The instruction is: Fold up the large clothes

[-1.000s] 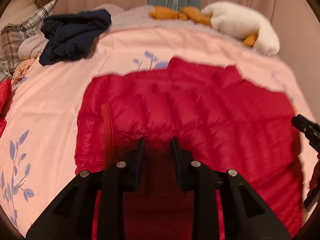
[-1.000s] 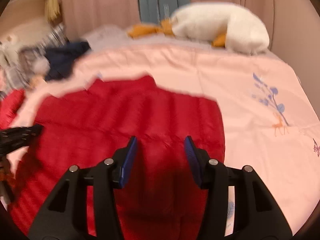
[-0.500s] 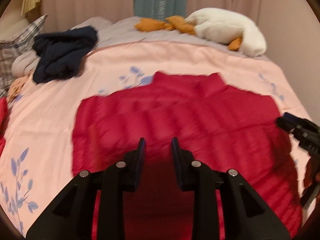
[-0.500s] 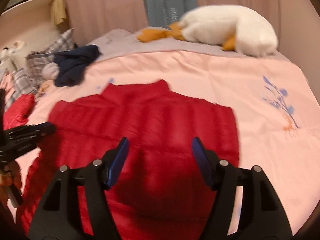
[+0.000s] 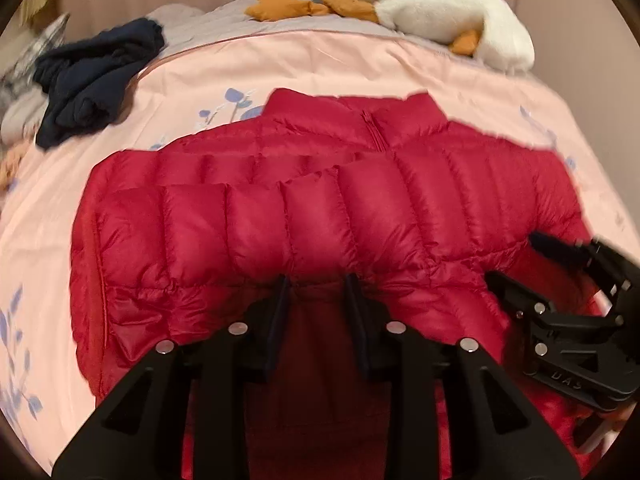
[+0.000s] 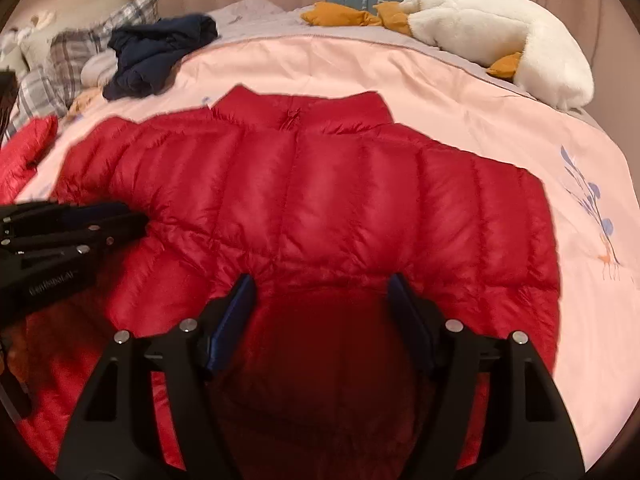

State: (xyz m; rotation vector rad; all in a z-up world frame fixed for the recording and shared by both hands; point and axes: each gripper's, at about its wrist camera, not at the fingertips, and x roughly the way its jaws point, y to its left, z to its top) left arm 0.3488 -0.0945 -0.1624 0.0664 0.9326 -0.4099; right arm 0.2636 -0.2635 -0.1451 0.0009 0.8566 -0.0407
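We saw the red down jacket (image 5: 320,216) spread beneath and ahead of both claws, collar farthest, its long axis crosswise. The left gripper (image 5: 316,292) was opening, the right gripper (image 6: 322,292) opening wider; neither held anything, both equally near the hem.

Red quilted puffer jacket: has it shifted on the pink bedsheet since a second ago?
Yes. The red quilted puffer jacket now has its near part folded up toward the collar, over the pink bedsheet.
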